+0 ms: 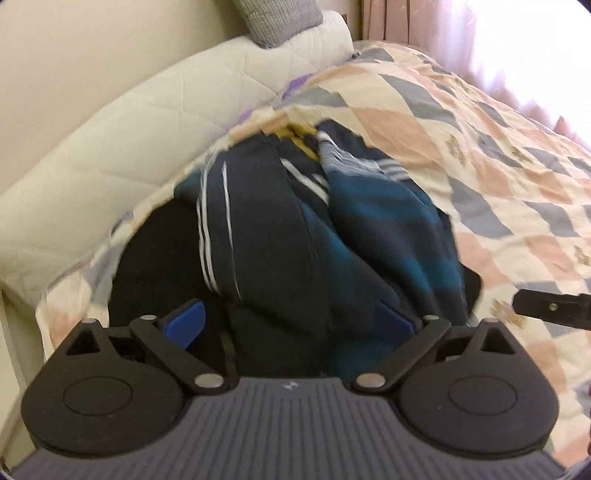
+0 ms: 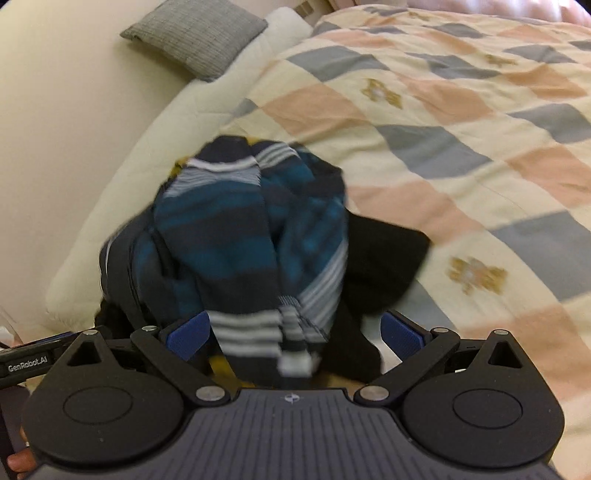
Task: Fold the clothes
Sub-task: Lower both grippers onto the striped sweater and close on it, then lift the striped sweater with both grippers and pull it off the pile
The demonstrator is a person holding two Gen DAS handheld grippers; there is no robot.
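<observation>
Right now both sets of tongs, the left gripper (image 1: 291, 325) and right gripper (image 2: 293, 332), are spread wide open around a soft, bunched, stripy blue shirt (image 2: 240, 236) on the checked quilt (image 2: 443, 129).

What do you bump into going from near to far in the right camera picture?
Right gripper → striped garment → checkered quilt → grey cushion.
</observation>
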